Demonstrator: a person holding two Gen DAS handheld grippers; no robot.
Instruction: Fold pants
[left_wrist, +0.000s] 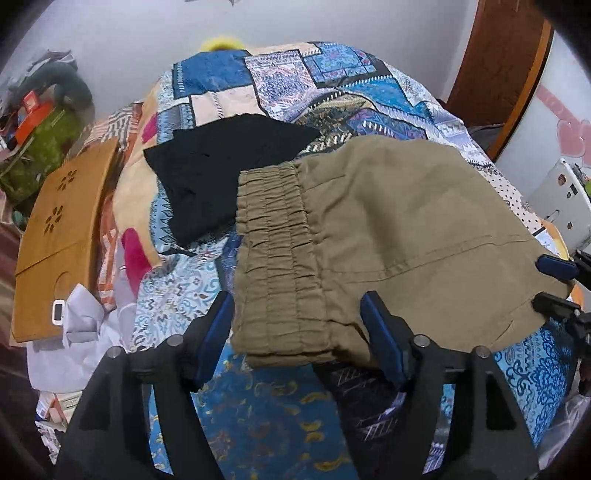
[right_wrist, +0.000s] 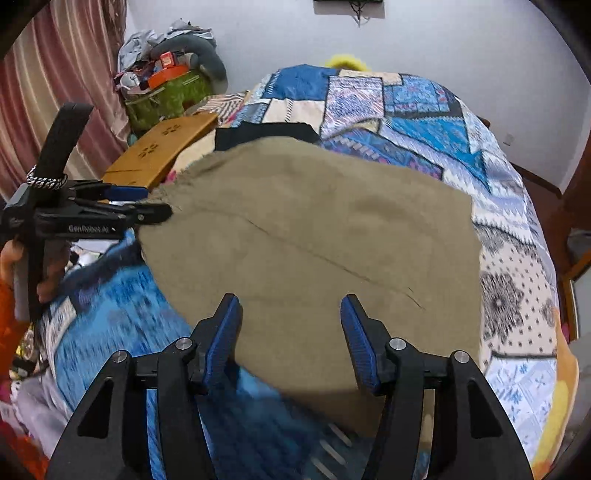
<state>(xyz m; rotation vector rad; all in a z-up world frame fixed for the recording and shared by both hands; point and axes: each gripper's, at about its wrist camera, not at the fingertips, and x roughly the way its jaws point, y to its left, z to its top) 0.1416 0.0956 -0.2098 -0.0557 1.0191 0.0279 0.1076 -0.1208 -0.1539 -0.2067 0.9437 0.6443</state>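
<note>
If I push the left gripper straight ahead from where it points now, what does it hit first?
Most likely the khaki pants: their elastic waistband already sits between the left gripper's open fingers. The black garment lies further on, though depth is uncertain.

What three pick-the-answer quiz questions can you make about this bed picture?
1. Where is the black cloth?
A. beyond the waistband
B. on the floor
C. in a tool

2. What colour are the pants?
A. red
B. khaki
C. white

3. How is the left tool?
A. shut on the pants
B. open
C. out of sight

Answers:
1 A, it lies on the bedspread past the elastic band.
2 B, the cloth is plain khaki.
3 B, its blue fingers stand apart either side of the waistband.
</note>
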